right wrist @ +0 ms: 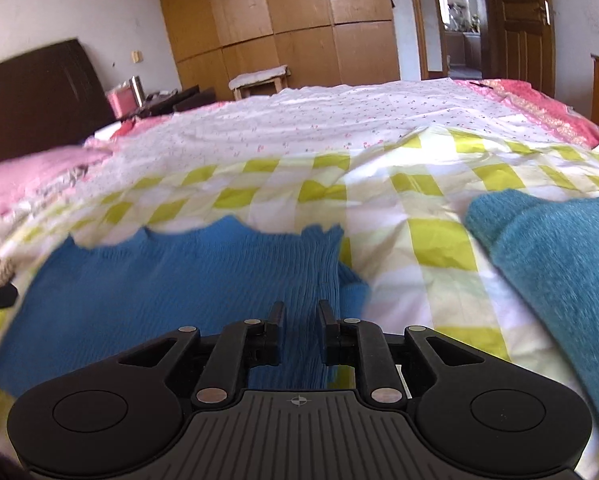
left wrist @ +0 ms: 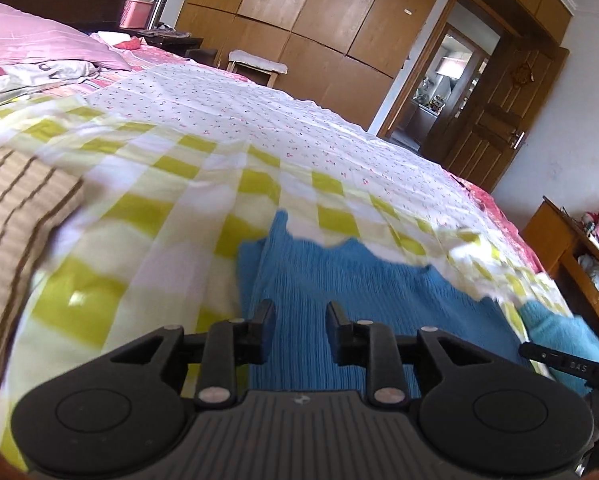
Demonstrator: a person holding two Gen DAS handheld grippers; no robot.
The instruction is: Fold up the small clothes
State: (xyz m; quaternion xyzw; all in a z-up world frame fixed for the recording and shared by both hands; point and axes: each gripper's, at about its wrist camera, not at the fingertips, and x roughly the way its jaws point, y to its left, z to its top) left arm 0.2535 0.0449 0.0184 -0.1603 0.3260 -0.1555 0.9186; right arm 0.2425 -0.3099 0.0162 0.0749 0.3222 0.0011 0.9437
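Bedroom light falls across a wide bed whose green-and-white checked sheet (left wrist: pixel 171 208) is my landmark for everything else. On that sheet, near its closest edge, lies the bright blue ribbed knit garment (left wrist: pixel 339 280), spread flat, with a scalloped far hem.

My left gripper (left wrist: pixel 299 312) hangs over the garment's left part, its 2 black fingers standing a moderate gap apart with only cloth showing below them; nothing is pinched. My right gripper (right wrist: pixel 299 312) hangs over the garment's right part, close to a bunched fold; its fingers stand narrower, still parted, and I cannot tell whether the tips touch the knit.

Beyond the checked sheet lies a white floral-print cover (left wrist: pixel 259 112), then a tall brown wooden wardrobe (left wrist: pixel 299 12) and an open wooden door (left wrist: pixel 495 128). A small stool with a white cushion (left wrist: pixel 257 65) stands between bed and wardrobe.

My left view alone shows a tan striped knit cloth (left wrist: pixel 15 208) on the sheet's left side, a pink pillow (left wrist: pixel 39 40) past it, and a wooden shelf unit (left wrist: pixel 571 248) off the sheet's right. The right view alone shows how large the teal fuzzy knit cloth (right wrist: pixel 559 272) is, lying on the sheet right of the blue garment and crowding that side. It also catches a dark headboard (right wrist: pixel 35 92).
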